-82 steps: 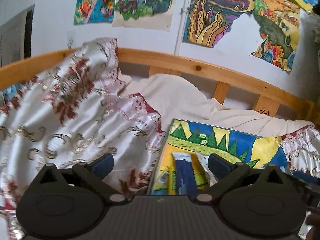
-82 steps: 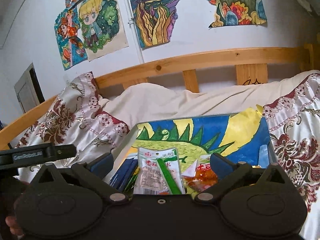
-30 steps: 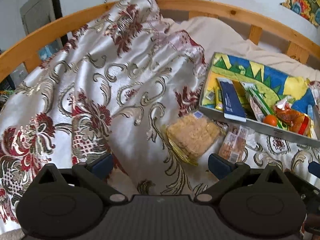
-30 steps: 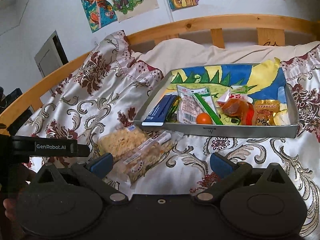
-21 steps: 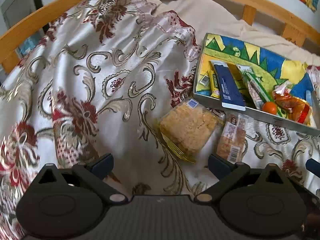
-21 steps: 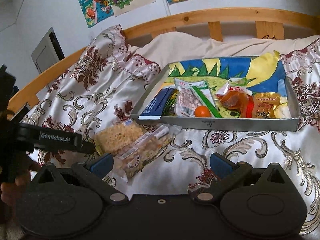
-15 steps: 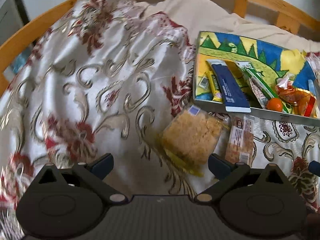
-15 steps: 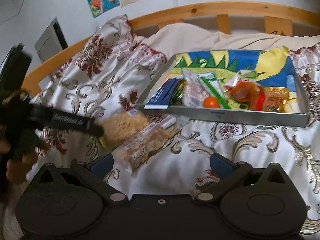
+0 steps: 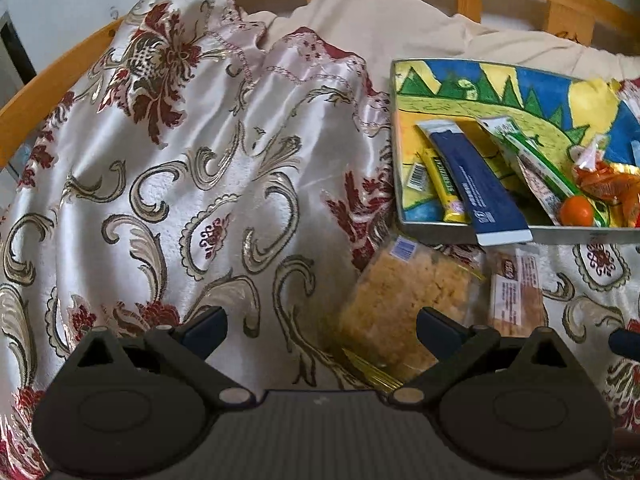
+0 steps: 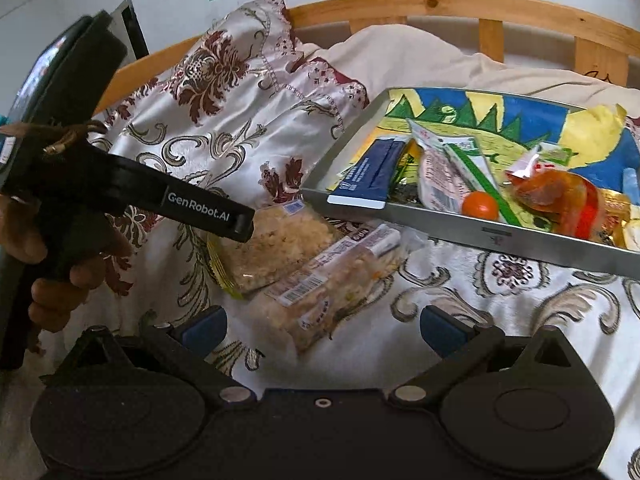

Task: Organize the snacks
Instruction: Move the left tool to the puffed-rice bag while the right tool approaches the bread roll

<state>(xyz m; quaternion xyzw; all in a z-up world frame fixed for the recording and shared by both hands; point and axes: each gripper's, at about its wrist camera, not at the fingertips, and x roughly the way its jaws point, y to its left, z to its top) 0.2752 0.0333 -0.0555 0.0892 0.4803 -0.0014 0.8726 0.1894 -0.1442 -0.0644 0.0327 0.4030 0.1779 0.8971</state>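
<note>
Both grippers hang over the bed [image 9: 160, 184] with fingers spread wide and nothing between them. The left gripper [image 9: 322, 326] is above the crumbly snack pack [image 9: 404, 300]; the right gripper [image 10: 322, 326] is above the long bar pack [image 10: 332, 284] beside it. Both packs lie on the bedspread just in front of the tray [image 10: 460, 232], which holds a blue packet [image 9: 476, 184], a small orange ball [image 10: 480, 206] and other wrappers.

Two clear snack packs, a square crispy-rice cake [image 9: 404, 300] and a long bar [image 9: 518, 292], lie flat just outside the grey tray [image 9: 560, 234].
</note>
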